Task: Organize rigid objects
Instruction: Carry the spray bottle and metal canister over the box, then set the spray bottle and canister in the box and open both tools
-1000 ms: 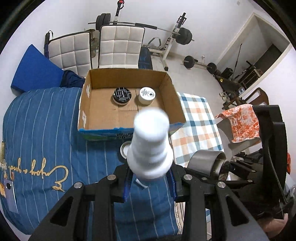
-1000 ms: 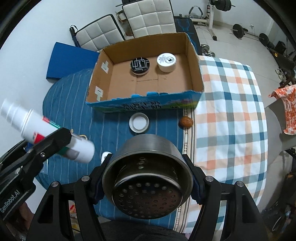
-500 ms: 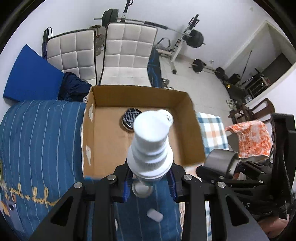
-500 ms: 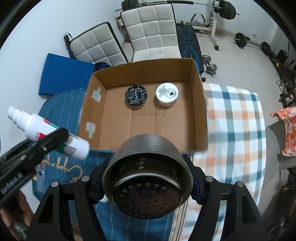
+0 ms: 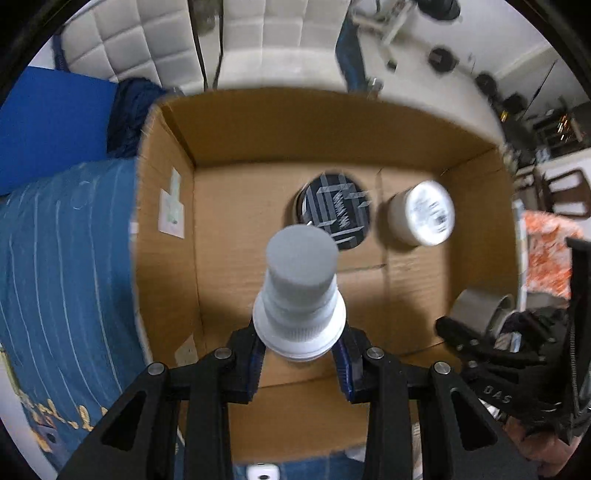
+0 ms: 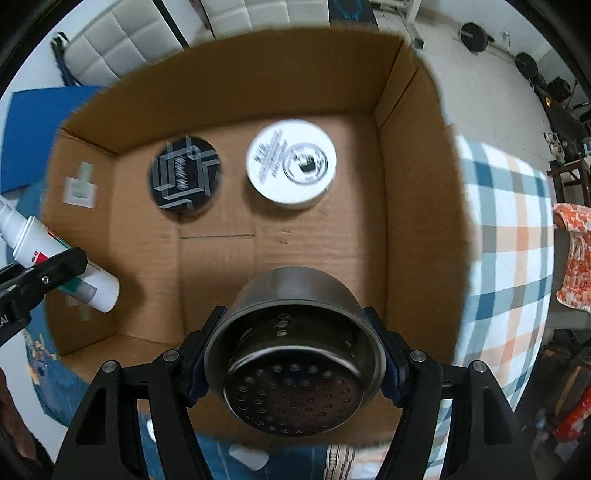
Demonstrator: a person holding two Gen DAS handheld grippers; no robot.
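Note:
My left gripper (image 5: 300,363) is shut on a white spray bottle (image 5: 301,291), held cap-forward over the open cardboard box (image 5: 258,140). In the right wrist view the same bottle (image 6: 59,258) shows at the box's left side, clamped by the left gripper's fingers (image 6: 55,269). My right gripper (image 6: 293,363) is shut on a perforated steel cup (image 6: 291,354), pointing down over the box's near right part. On the box floor (image 6: 325,251) at the back sit a black patterned round tin (image 6: 184,177) and a white round tin (image 6: 291,162). From the left wrist view the steel cup (image 5: 476,310) is at the right.
The box rests on a blue striped cloth (image 5: 66,258) beside a checked cloth (image 6: 506,229). Two white padded chairs (image 5: 155,40) stand behind it, with weights (image 6: 476,35) on the floor beyond. An orange patterned cloth (image 6: 572,258) hangs at the right.
Both grippers have moved forward and down, from over the blue cloth to over the inside of the box. The box and its two tins now fill both views. Both grips are unchanged.

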